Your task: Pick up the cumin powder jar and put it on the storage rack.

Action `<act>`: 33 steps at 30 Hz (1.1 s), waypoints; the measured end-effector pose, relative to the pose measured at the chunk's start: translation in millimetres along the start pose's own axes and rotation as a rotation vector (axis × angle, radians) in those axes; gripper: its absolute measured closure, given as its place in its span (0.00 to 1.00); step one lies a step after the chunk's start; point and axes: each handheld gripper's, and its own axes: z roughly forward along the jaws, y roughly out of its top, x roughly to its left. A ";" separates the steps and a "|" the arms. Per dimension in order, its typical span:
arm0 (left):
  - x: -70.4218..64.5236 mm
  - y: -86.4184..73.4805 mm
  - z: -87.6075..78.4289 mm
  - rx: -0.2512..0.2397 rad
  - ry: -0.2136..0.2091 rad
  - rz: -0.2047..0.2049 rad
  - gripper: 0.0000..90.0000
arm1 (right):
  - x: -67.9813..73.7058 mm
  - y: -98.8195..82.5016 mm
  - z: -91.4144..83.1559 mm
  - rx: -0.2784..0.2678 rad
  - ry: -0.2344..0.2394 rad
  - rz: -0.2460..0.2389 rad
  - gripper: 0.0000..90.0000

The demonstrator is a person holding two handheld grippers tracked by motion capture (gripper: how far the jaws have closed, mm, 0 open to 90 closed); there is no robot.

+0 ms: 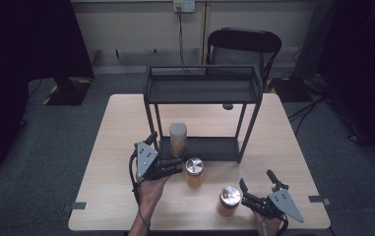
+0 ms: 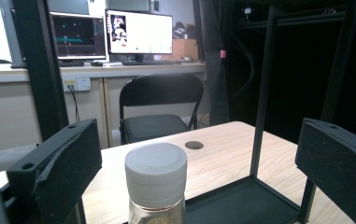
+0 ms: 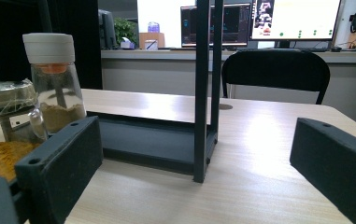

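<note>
White-capped spice jar stands between the left gripper's wide-spread jaws, untouched, at the front left edge of the black rack's bottom shelf. Right gripper gapes empty near the worktop's front edge, beside a metal-lidded jar.

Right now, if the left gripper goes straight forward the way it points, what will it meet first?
Most likely the white-capped jar. In the left gripper view it stands centred between the open jaws of the left gripper, at the front left of the shelf rack. How near it is, I cannot tell.
</note>
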 end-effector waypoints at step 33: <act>19.7 -52.4 -59.5 -0.027 0.054 -0.045 0.00 | 3.8 0.6 0.3 0.003 -0.011 -0.018 0.01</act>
